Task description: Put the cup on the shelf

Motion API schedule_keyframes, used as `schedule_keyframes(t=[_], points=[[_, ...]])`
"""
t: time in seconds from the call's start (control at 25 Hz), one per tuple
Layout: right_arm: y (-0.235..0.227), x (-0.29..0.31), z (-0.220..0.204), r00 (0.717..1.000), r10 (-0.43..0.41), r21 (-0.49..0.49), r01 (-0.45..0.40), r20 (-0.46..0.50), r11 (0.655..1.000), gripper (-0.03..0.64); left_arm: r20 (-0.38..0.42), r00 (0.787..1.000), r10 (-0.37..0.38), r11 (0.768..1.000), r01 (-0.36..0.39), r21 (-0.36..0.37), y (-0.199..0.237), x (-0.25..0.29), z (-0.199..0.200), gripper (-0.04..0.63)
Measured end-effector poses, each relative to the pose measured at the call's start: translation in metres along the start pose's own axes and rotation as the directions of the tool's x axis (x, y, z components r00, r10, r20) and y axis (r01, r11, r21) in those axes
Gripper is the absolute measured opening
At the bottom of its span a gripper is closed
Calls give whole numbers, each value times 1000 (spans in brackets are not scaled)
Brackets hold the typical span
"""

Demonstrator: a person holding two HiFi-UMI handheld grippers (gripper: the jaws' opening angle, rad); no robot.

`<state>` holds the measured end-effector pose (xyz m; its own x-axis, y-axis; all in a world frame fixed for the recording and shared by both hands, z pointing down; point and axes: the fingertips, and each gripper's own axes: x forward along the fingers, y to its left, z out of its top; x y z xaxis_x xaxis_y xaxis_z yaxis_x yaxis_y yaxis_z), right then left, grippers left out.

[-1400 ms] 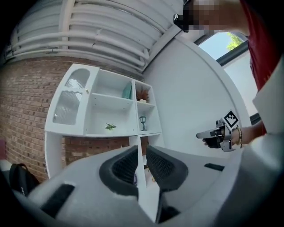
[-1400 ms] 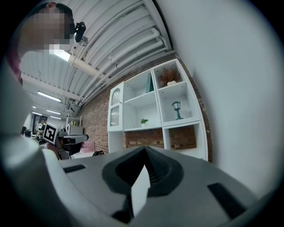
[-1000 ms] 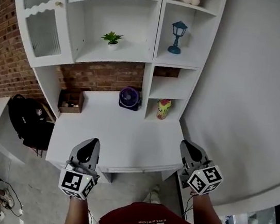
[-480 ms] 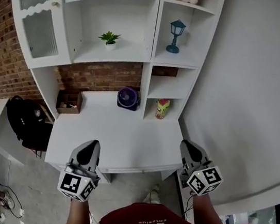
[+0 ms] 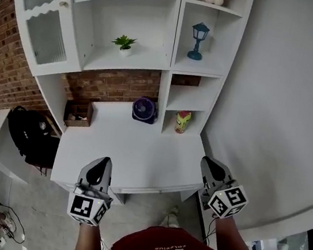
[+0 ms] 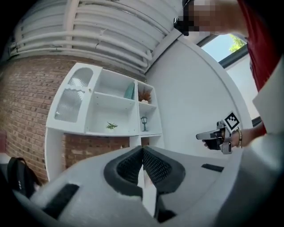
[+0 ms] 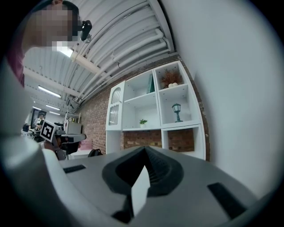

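The cup (image 5: pixel 182 121) stands in the bottom cubby of the shelf (image 5: pixel 125 60), at desk (image 5: pixel 135 147) level. The left gripper (image 5: pixel 103 165) and right gripper (image 5: pixel 208 164) hover well back, jaws pressed together, holding nothing. This fits a cup already delivered or one awaiting pickup.

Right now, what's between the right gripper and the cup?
Head view: only bare white desktop between the right gripper and the cup.

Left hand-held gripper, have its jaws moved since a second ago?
Yes. On the left hand-held gripper the jaws have closed inward: earlier a gap between them showed the white upright of the shelf; now their tips meet beneath the lantern.
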<state>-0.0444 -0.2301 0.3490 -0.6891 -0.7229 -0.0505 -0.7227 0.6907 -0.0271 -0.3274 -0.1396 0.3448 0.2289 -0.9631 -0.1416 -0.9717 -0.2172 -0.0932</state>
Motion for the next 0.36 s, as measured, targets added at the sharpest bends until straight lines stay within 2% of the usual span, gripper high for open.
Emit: schedule_keyframes(t=[0.36], points=[[-2, -1, 1, 999, -31, -40, 31, -6, 999, -2, 7, 1000, -1, 1000, 1, -18, 0, -1, 3, -2]])
